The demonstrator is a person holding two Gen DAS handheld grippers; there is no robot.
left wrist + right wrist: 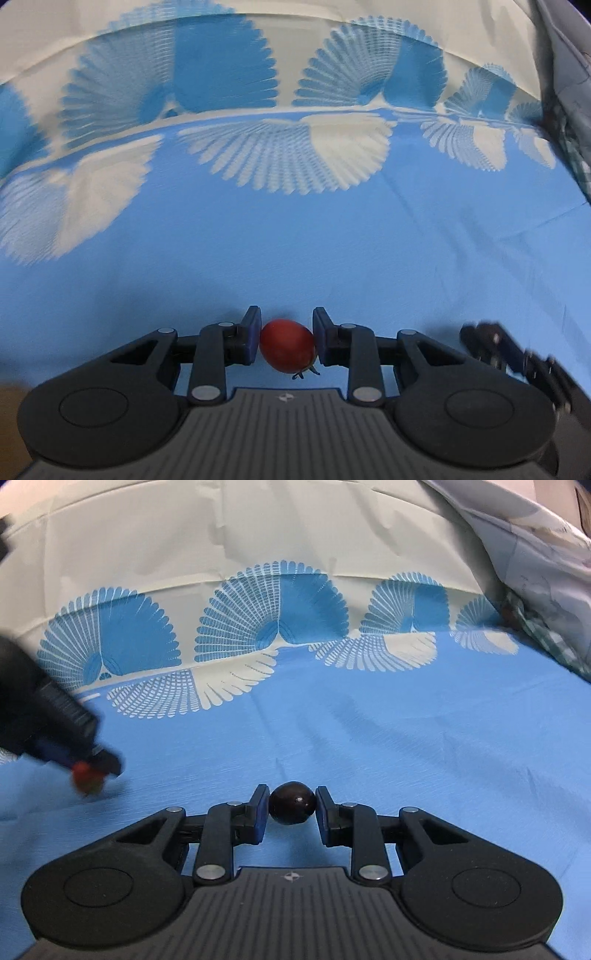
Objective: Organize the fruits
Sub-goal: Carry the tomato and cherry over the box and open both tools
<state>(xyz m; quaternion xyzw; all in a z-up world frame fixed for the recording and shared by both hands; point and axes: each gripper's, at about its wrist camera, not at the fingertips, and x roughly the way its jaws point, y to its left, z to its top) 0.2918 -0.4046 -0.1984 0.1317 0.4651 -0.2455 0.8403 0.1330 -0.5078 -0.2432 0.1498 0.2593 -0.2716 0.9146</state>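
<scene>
In the left wrist view my left gripper (286, 341) is shut on a small red cherry tomato (287, 345) with a green stem, held just above the blue cloth (295, 258). In the right wrist view my right gripper (291, 806) is shut on a dark, round, plum-coloured fruit (292, 802). The left gripper with its red tomato (85, 773) shows blurred at the left of the right wrist view. The right gripper (498, 350) shows blurred at the right edge of the left wrist view.
The table is covered by a blue and cream cloth with fan-shaped prints (273, 609). Crumpled pale fabric and a checked cloth (546, 627) lie at the far right. No bowl or container is in view.
</scene>
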